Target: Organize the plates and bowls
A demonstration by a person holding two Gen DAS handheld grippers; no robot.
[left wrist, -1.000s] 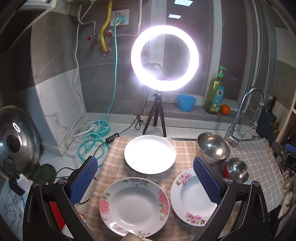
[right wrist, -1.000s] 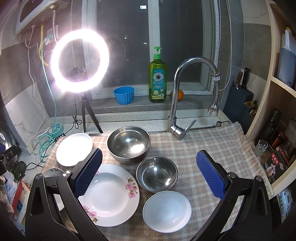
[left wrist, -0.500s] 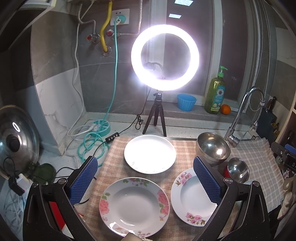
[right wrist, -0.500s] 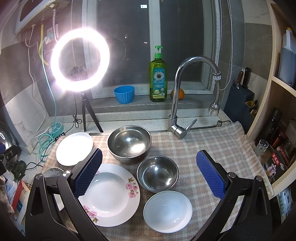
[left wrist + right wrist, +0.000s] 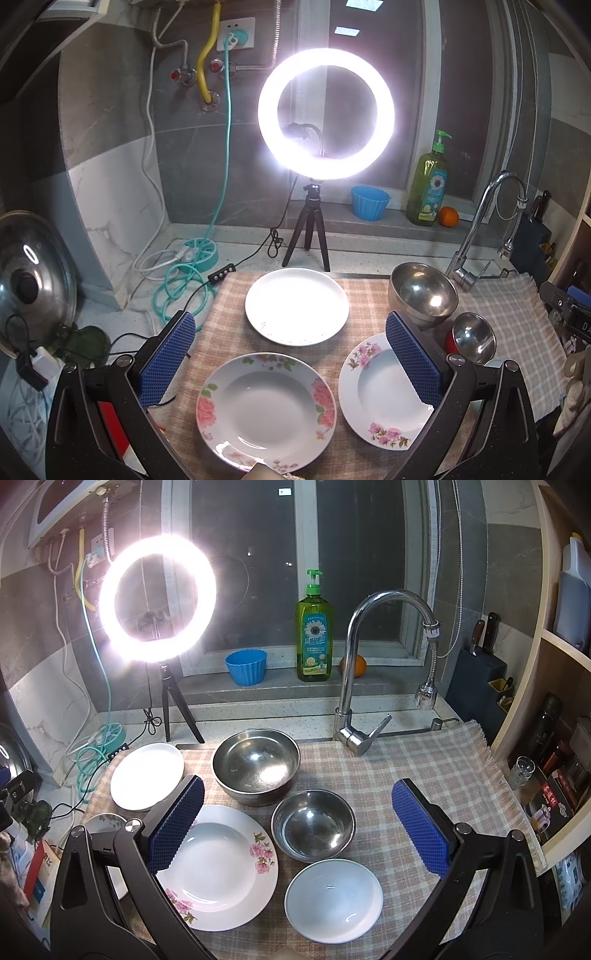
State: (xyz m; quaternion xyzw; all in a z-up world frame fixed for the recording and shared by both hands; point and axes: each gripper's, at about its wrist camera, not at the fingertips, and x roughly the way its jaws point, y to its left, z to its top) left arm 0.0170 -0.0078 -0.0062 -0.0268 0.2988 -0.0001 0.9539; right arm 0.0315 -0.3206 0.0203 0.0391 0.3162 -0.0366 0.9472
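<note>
Hovering, pre-grasp: left tongs (image 5: 291,365) and right tongs (image 5: 295,825) both spread wide, holding nothing. Rose-rimmed plate (image 5: 266,410) lies between left tips, plain white plate (image 5: 297,306) just beyond, second floral plate (image 5: 384,391) under the right tip. Small steel bowl (image 5: 313,825) lies between right tips, white bowl (image 5: 334,901) nearer, large steel bowl (image 5: 256,765) beyond. Nothing stacked on the bench. Next, probably: drop onto a rim, close. Versus earlier frame: virtually no change.

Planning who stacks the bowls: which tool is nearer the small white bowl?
Right. The right tool hovers open just above the small white bowl; the left tool hangs over the floral plates, the bowl outside its view.
</note>
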